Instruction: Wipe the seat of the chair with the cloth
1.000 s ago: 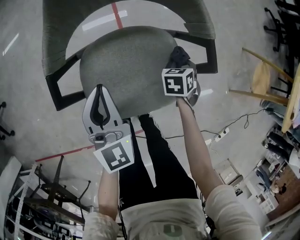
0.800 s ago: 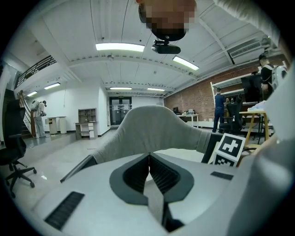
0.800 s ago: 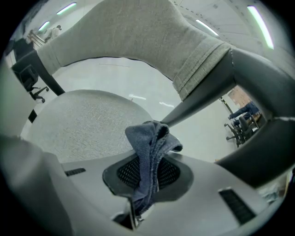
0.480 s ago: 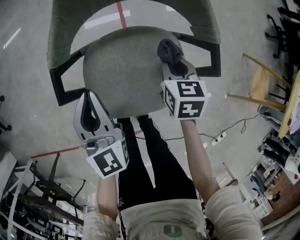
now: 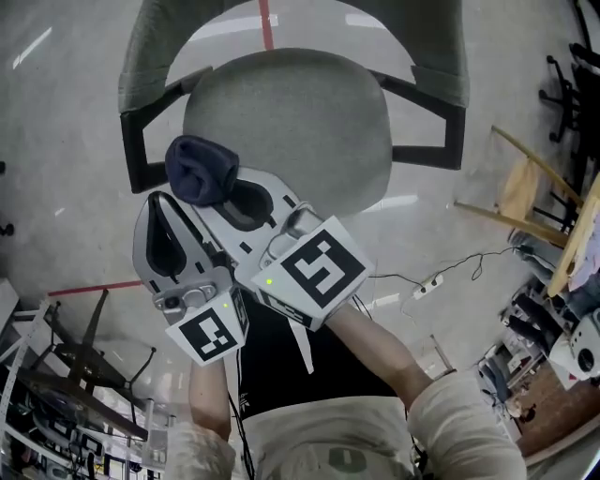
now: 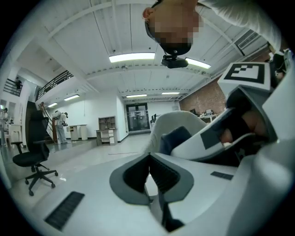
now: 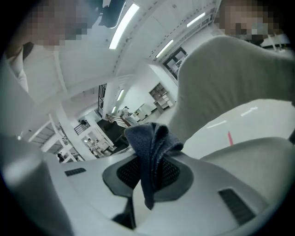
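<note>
The chair's round grey seat lies below me, its curved grey backrest at the far side. My right gripper reaches across to the left and is shut on a bunched dark blue cloth, which is off the seat's front left edge, near the black armrest frame. In the right gripper view the cloth hangs down between the jaws of the right gripper, with the grey chair behind. My left gripper sits just beside it, shut and empty; in its own view the left gripper has its jaws meeting.
Red tape lines cross the concrete floor. A wooden chair stands at the right, with a power strip and cable nearer me. A metal rack is at the lower left. A black office chair shows in the left gripper view.
My right gripper has carried the cloth from the seat's right rear edge across to its front left, ending beside the left gripper. The left gripper has hardly moved.
</note>
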### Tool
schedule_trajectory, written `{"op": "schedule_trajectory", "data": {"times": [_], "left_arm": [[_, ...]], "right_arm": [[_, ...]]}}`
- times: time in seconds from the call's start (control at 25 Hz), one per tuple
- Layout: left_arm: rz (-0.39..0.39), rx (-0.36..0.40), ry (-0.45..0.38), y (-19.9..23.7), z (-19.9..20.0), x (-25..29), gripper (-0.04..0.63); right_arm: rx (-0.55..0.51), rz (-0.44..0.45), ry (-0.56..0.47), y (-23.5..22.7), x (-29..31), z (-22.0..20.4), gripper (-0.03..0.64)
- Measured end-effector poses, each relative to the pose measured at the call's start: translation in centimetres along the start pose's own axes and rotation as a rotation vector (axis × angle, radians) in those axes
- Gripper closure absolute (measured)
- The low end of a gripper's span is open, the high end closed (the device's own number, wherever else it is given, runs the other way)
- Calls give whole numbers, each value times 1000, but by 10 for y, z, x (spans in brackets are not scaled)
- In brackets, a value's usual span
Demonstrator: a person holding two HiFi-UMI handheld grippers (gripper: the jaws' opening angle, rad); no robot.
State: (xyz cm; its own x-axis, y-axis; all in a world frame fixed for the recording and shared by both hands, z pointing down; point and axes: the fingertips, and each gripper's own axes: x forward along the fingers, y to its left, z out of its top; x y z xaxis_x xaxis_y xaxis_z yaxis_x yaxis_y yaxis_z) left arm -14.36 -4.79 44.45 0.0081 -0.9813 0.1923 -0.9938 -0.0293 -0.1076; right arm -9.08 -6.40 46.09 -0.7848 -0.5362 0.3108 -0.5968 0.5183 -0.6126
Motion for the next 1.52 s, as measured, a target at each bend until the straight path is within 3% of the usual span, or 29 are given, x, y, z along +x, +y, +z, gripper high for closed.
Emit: {"op": "schedule_trajectory", "data": {"times": [0.4,0.76,1.0,1.52], "left_arm": [[120,-7,30,54,-19,-23,580],[88,-28,44,44,-33,-20,580],[49,-14,50,38,-36,-12,580],[-5,2,24,18,-19,4,580]], "right_arm": [[204,109,248,22,37,-131,560],[207,25,439,-8,52,-231,560],[150,-75,496,-38,42,-246,560],[117,-247,494,-99,-26,-230,560]]}}
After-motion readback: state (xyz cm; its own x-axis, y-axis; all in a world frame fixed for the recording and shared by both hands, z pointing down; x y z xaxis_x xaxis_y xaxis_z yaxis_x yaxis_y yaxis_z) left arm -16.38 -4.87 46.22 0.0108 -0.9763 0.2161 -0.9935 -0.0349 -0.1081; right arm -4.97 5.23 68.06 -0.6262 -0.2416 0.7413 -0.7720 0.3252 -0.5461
